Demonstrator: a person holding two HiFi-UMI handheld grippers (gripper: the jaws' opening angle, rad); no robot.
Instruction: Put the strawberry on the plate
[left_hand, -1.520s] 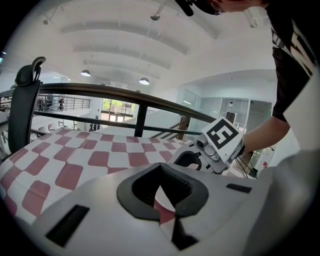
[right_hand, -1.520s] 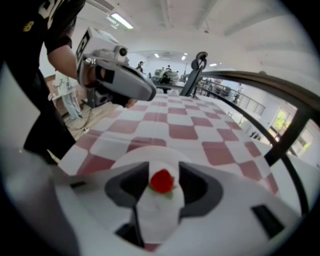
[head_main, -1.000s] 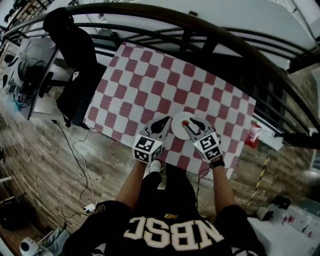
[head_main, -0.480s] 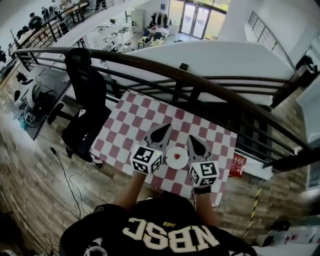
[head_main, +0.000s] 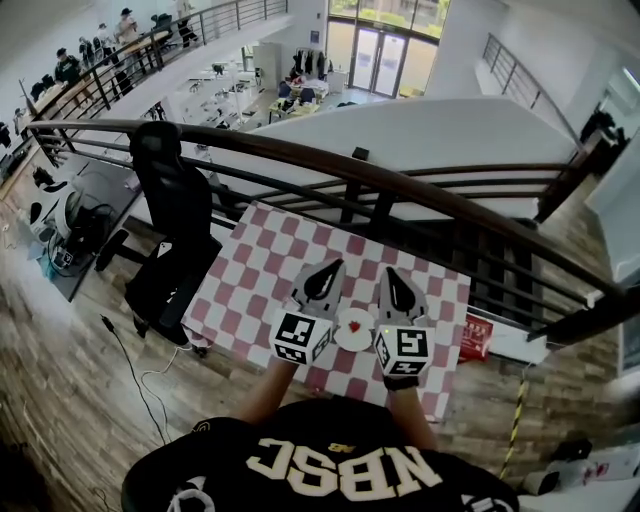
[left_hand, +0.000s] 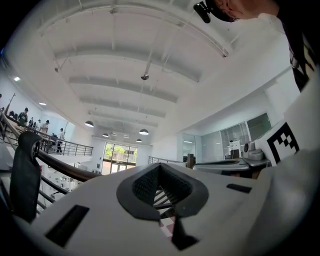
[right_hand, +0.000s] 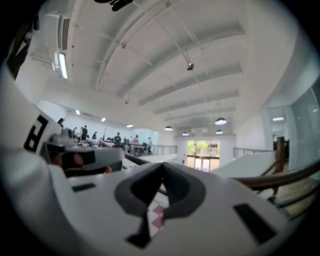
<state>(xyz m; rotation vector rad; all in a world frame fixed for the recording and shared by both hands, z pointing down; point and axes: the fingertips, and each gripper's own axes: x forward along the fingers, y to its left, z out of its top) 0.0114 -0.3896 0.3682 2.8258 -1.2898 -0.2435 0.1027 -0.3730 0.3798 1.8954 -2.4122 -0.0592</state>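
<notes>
The red strawberry (head_main: 354, 324) lies on the small white plate (head_main: 345, 339), near the front edge of the red-and-white checked table (head_main: 270, 265). My left gripper (head_main: 328, 270) is held above the table just left of the plate, shut and empty. On the plate's right my right gripper (head_main: 393, 276) is also shut with nothing in it. In the left gripper view the left gripper (left_hand: 160, 168) points up and outward at the ceiling and hall, its jaws meeting. The right gripper (right_hand: 162, 165) looks the same in its own view, with a strip of checked cloth showing below.
A dark curved railing (head_main: 400, 185) runs just behind the table. A black office chair (head_main: 175, 225) stands at the table's left end. A red carton (head_main: 475, 337) sits on the floor at the right. A cable (head_main: 135, 365) trails over the wooden floor.
The right gripper stood open at the strawberry on the plate; it has let go, shut and drawn back. Both grippers have lifted and tilted upward, and the head view has risen.
</notes>
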